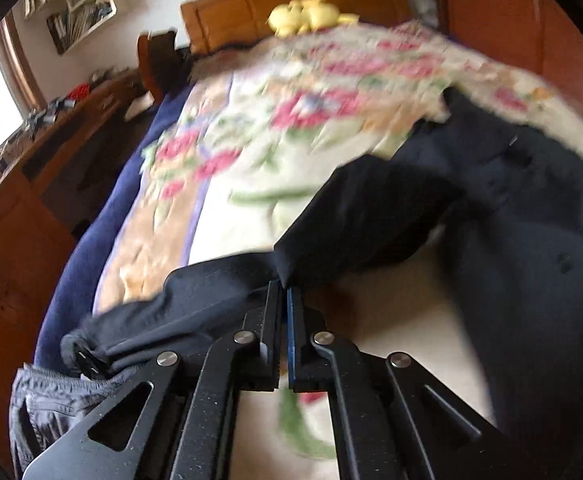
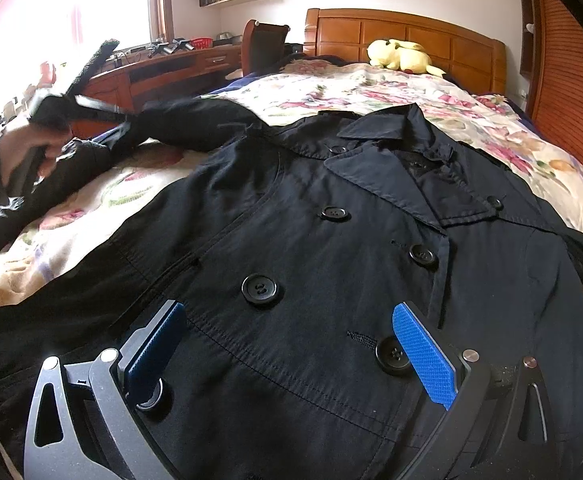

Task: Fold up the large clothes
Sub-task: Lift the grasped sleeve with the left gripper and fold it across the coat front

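Underneath, floral bedspread (image 2: 371, 88); beyond, wooden headboard (image 2: 407, 36).

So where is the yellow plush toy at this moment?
The yellow plush toy lies at the head of the bed, against the wooden headboard, on the floral blanket, beyond the black double-breasted coat.

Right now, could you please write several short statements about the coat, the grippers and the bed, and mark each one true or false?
1. The left gripper is shut on the sleeve of the black double-breasted coat. True.
2. The right gripper is clamped on the coat's collar. False: its jaws stand wide open over the buttoned front.
3. The coat lies front up on the floral bedspread. True.
4. A yellow plush toy sits at the wooden headboard. True.
5. The bedspread is plain white. False: it has a pink and green flower pattern.
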Available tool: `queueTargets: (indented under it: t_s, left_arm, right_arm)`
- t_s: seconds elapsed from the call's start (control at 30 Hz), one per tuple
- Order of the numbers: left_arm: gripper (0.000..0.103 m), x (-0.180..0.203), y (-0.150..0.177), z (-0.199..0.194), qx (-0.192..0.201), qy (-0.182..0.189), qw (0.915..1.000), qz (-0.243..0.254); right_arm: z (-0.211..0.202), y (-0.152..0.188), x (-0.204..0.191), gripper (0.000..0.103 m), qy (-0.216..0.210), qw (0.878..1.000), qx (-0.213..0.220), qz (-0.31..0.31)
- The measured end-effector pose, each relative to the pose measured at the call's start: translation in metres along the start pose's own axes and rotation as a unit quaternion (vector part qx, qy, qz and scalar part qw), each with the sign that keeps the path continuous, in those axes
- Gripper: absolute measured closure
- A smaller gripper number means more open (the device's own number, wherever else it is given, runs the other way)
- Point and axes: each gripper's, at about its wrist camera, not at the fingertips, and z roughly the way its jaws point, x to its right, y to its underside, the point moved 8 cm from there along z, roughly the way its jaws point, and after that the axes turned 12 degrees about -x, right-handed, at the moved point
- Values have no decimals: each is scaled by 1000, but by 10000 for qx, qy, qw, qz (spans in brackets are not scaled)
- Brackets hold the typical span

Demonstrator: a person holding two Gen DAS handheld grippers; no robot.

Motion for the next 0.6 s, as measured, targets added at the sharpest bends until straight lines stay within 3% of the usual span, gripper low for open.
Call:
queueTargets:
  t_s: [0.2, 0.43, 0.5, 0.6]
  left_arm:
    - [101, 66, -31, -67, 419, 560, 9969, 364]
    - [100, 133, -36, -96, 445, 1076, 9901, 779]
    - [88, 139, -31, -93, 375, 1296, 9876, 808]
    - [79, 137, -23, -90, 371, 1284, 9877, 813]
  right_arm:
    - [0, -1, 1, 0, -15, 10000, 20, 30]
    - [1, -2, 1, 0, -25, 10000, 30, 47]
    - [1, -2, 1, 0, -28, 10000, 28, 41]
    - [1, -1, 0, 0, -28, 10000, 23, 33]
